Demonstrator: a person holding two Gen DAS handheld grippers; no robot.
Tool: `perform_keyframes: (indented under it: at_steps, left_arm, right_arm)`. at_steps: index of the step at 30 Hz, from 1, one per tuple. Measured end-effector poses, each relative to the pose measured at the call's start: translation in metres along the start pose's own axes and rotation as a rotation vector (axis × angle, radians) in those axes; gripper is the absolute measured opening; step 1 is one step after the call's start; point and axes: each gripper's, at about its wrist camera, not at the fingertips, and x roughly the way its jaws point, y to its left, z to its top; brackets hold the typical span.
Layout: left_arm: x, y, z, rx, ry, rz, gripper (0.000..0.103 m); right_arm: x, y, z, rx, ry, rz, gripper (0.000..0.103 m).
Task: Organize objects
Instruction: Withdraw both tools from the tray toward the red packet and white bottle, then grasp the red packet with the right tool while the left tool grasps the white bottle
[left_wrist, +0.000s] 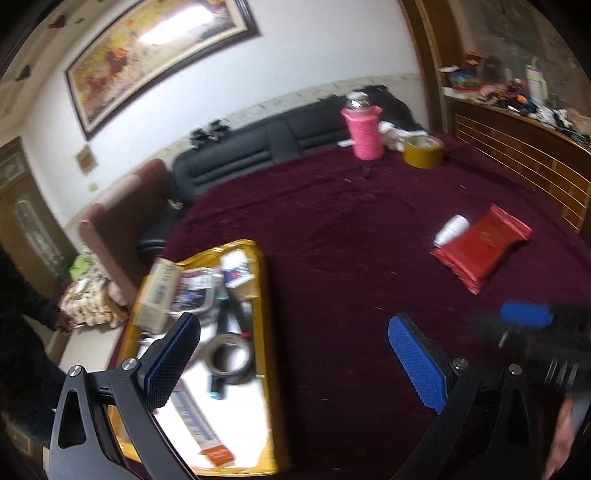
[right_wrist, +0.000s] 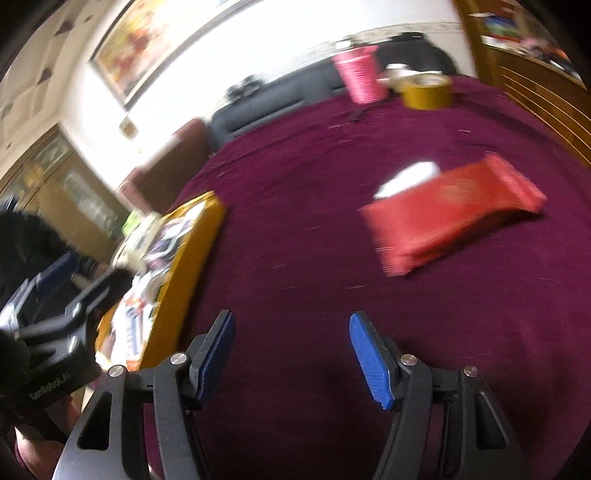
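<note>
The left gripper (left_wrist: 291, 354) hangs above the maroon cloth (left_wrist: 332, 229), its blue-padded jaws spread wide with nothing between them; its left finger (left_wrist: 173, 358) overlaps the yellow tray (left_wrist: 267, 332), while its right finger sits over bare cloth. The right gripper (right_wrist: 291, 358) is likewise held low over the cloth with its jaws apart and empty, tilted so the scene leans. In the left wrist view the right gripper's blurred tip shows just to the right of the left gripper; in the right wrist view the left gripper's black body sits close on the left, over the tray's near end. A broad stretch of bare cloth runs ahead of both grippers. The tray's long yellow wall lies just left of the right gripper, and the wooden slatted board (left_wrist: 524, 166) bounds the cloth far ahead to the right. The red packet (right_wrist: 450, 214) lies flat ahead and to the right of the right gripper, well apart from its fingers, with a white bottle (left_wrist: 452, 229) touching its far left edge. Inside the tray are a tape ring (left_wrist: 229, 354), a cardboard box (left_wrist: 159, 295) and other small items too blurred to name. Far ahead stand a pink container (left_wrist: 364, 131) and a brown tape roll (left_wrist: 423, 149), just beside each other.
</note>
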Motion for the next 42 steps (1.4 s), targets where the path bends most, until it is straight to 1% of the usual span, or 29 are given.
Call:
perform_keyframes:
  at_steps: [1, 3, 4, 5, 7, 8, 12, 13, 16, 19, 20, 22, 23, 25, 27, 29, 31, 32, 34, 37, 40, 42]
  left_arm:
    - [0.004, -0.004, 0.001, 0.003, 0.010, -0.018, 0.102]
    - [0.013, -0.011, 0.003, 0.007, 0.021, -0.052, 0.102]
    - [0.017, -0.015, 0.004, 0.006, 0.028, -0.070, 0.102]
    - [0.022, -0.018, 0.005, 0.005, 0.035, -0.087, 0.102]
    - [0.030, -0.023, 0.009, -0.002, 0.049, -0.115, 0.102]
    - [0.034, -0.024, 0.011, -0.005, 0.054, -0.122, 0.102]
    - [0.044, -0.021, 0.018, -0.031, 0.059, -0.146, 0.102]
    - [0.047, -0.019, 0.019, -0.038, 0.059, -0.150, 0.102]
    - [0.054, -0.013, 0.023, -0.064, 0.061, -0.158, 0.102]
    - [0.064, -0.004, 0.025, -0.095, 0.073, -0.164, 0.102]
    - [0.066, -0.002, 0.026, -0.103, 0.076, -0.168, 0.102]
    - [0.073, 0.001, 0.027, -0.122, 0.085, -0.178, 0.102]
    - [0.076, 0.002, 0.028, -0.130, 0.091, -0.183, 0.102]
    - [0.082, 0.002, 0.030, -0.138, 0.099, -0.195, 0.102]
    - [0.087, -0.001, 0.034, -0.133, 0.103, -0.208, 0.102]
    - [0.090, -0.006, 0.039, -0.118, 0.098, -0.214, 0.102]
    - [0.096, -0.017, 0.046, -0.092, 0.093, -0.220, 0.102]
    - [0.098, -0.021, 0.049, -0.081, 0.091, -0.225, 0.102]
    - [0.105, -0.036, 0.057, -0.048, 0.087, -0.249, 0.102]
    - [0.121, -0.066, 0.069, 0.023, 0.080, -0.295, 0.102]
    - [0.140, -0.098, 0.081, 0.100, 0.066, -0.341, 0.101]
    - [0.153, -0.118, 0.089, 0.145, 0.064, -0.351, 0.101]
  right_arm:
    - [-0.004, -0.015, 0.003, 0.029, -0.011, -0.023, 0.069]
    - [-0.013, -0.050, 0.012, 0.117, -0.033, -0.095, 0.069]
    - [-0.015, -0.061, 0.014, 0.149, -0.037, -0.116, 0.069]
    - [-0.019, -0.081, 0.020, 0.216, -0.042, -0.141, 0.069]
    - [-0.020, -0.104, 0.029, 0.303, -0.042, -0.136, 0.070]
    - [-0.019, -0.116, 0.035, 0.354, -0.036, -0.117, 0.070]
    - [-0.001, -0.127, 0.057, 0.426, 0.007, -0.079, 0.070]
    - [0.006, -0.124, 0.063, 0.425, 0.016, -0.080, 0.070]
    - [0.024, -0.113, 0.078, 0.397, 0.032, -0.122, 0.071]
    - [0.045, -0.101, 0.095, 0.356, 0.055, -0.231, 0.070]
    - [0.053, -0.095, 0.102, 0.329, 0.065, -0.281, 0.070]
    - [0.067, -0.092, 0.108, 0.283, 0.090, -0.347, 0.071]
    - [0.074, -0.087, 0.112, 0.245, 0.089, -0.382, 0.072]
    - [0.085, -0.081, 0.116, 0.175, 0.100, -0.436, 0.073]
    - [0.092, -0.076, 0.118, 0.104, 0.108, -0.463, 0.073]
    - [0.093, -0.076, 0.118, 0.052, 0.114, -0.463, 0.069]
    - [0.090, -0.078, 0.115, 0.021, 0.126, -0.436, 0.059]
    - [0.083, -0.081, 0.111, 0.009, 0.130, -0.423, 0.057]
    - [0.073, -0.083, 0.108, -0.010, 0.130, -0.427, 0.047]
    - [0.053, -0.088, 0.097, -0.038, 0.117, -0.451, 0.037]
    - [0.035, -0.100, 0.088, -0.023, 0.110, -0.449, 0.034]
    - [0.030, -0.106, 0.085, -0.010, 0.111, -0.434, 0.034]
